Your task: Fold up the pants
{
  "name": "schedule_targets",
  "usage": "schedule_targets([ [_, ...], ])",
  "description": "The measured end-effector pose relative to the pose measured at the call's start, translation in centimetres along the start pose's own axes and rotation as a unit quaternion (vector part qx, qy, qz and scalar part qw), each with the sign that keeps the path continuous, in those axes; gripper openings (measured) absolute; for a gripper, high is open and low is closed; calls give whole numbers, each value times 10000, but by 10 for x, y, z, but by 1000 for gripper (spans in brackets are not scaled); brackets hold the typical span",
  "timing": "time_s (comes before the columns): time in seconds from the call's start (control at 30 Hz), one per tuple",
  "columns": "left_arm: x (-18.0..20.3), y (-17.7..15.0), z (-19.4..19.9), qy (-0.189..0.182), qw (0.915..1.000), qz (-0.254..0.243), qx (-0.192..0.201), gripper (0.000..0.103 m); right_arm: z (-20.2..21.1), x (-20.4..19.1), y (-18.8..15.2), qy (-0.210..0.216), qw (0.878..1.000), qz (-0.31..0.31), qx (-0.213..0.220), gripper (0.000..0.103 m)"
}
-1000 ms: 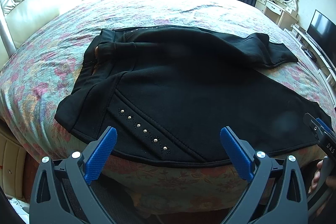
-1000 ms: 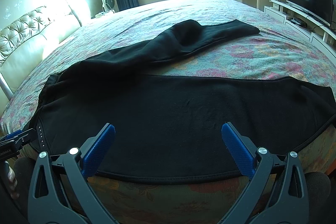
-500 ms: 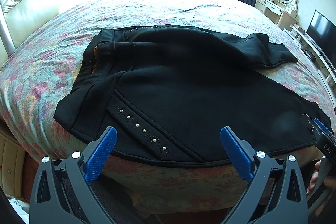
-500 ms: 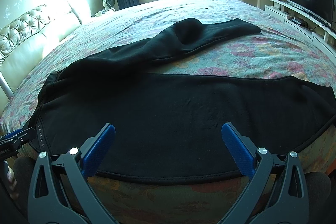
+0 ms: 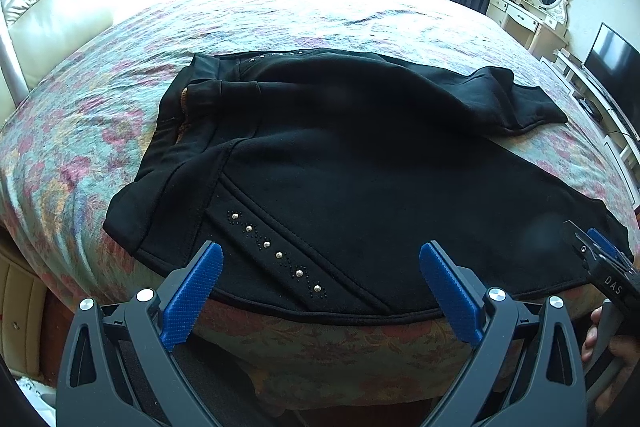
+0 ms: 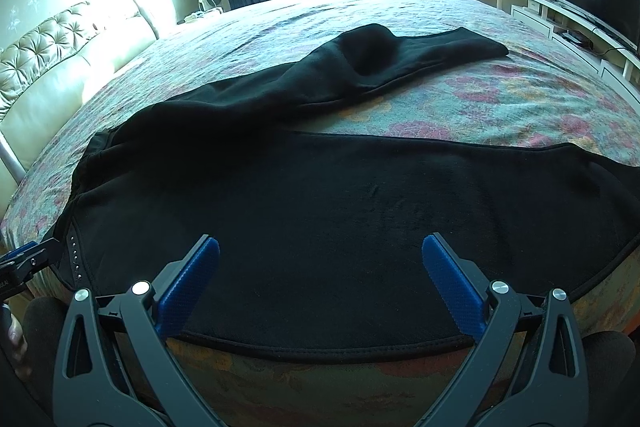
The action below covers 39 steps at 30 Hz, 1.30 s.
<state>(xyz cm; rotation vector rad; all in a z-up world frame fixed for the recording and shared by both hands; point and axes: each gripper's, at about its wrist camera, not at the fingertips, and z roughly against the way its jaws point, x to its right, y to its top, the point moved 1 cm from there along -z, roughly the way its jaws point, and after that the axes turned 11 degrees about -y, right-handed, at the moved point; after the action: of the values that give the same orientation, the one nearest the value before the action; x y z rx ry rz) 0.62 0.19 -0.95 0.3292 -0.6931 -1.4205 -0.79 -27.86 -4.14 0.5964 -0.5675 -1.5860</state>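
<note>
Now | left tool (image 5: 320,291) wide open, holding nothing | right tool (image 6: 320,283) wide open, holding nothing | black pants (image 5: 360,167) spread on bed (image 5: 100,131), legs apart

near pant leg: the black fleece pants (image 6: 360,219) ran past the right frame edge, so the hem was cut off
right gripper (image 5: 600,263): only a sliver showed at the left camera's edge, jaws unreadable
hand (image 5: 608,355): mostly out of frame
black flat TV screen (image 5: 616,55): clipped by the fisheye rim

Black pants (image 5: 352,163) flat on floral bedspread (image 5: 80,131); left gripper (image 5: 320,291) fingers spread, empty.
</note>
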Motion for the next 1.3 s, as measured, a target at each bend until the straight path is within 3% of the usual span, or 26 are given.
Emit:
schedule_targets([
  [0.13, -14, 18, 4, -404, 9990, 167, 81, 99, -5, -6, 6, 24, 10000, 89, -33, 101],
  [0.27, -48, 56, 9, -655, 9960, 270, 539, 99, -9, -11, 14, 84, 9999, 103, -40, 101],
  [0.33, -71, 78, 2, -628, 9966, 307, 437, 99, -11, -15, 18, 118, 9998, 130, -31, 101],
  [0.43, -115, 114, -19, -1387, 9900, 264, 79, 99, -16, -24, 23, 201, 9996, 167, -55, 101],
  [0.57, -191, 153, -55, -1664, 9822, 873, -76, 98, -22, -40, 29, 330, 9989, 294, -129, 101],
  [0.63, -232, 167, -78, -1948, 9692, 1495, -190, 98, -25, -48, 32, 377, 9985, 364, -146, 101],
  [0.7, -260, 176, -99, -2367, 9506, 1987, -282, 98, -28, -54, 35, 420, 9981, 409, -171, 101],
  [0.8, -272, 184, -130, -2872, 9286, 2297, -499, 98, -34, -61, 37, 462, 9976, 459, -239, 101],
  [0.87, -268, 189, -142, -2932, 9259, 2322, -530, 98, -39, -65, 39, 496, 9971, 497, -300, 101],
  [1.0, -266, 195, -160, -3164, 9128, 2548, -418, 98, -48, -70, 41, 623, 9955, 570, -431, 101],
  [1.1, -264, 197, -165, -3135, 9159, 2462, -479, 97, -53, -70, 46, 829, 9935, 519, -575, 101],
  [1.17, -260, 198, -165, -2927, 9264, 2295, -593, 68, -58, -69, 53, 1074, 9910, 440, -672, 101],
  [1.2, -260, 196, -168, -2715, 9339, 2193, -771, 25, -60, -70, 57, 1234, 9889, 422, -714, 101],
  [1.23, -262, 192, -178, -2579, 9361, 2198, -941, 11, -63, -70, 65, 1427, 9861, 426, -743, 101],
  [1.3, -268, 185, -184, -2754, 9276, 2366, -882, 11, -69, -71, 85, 1851, 9787, 435, -779, 101],
])
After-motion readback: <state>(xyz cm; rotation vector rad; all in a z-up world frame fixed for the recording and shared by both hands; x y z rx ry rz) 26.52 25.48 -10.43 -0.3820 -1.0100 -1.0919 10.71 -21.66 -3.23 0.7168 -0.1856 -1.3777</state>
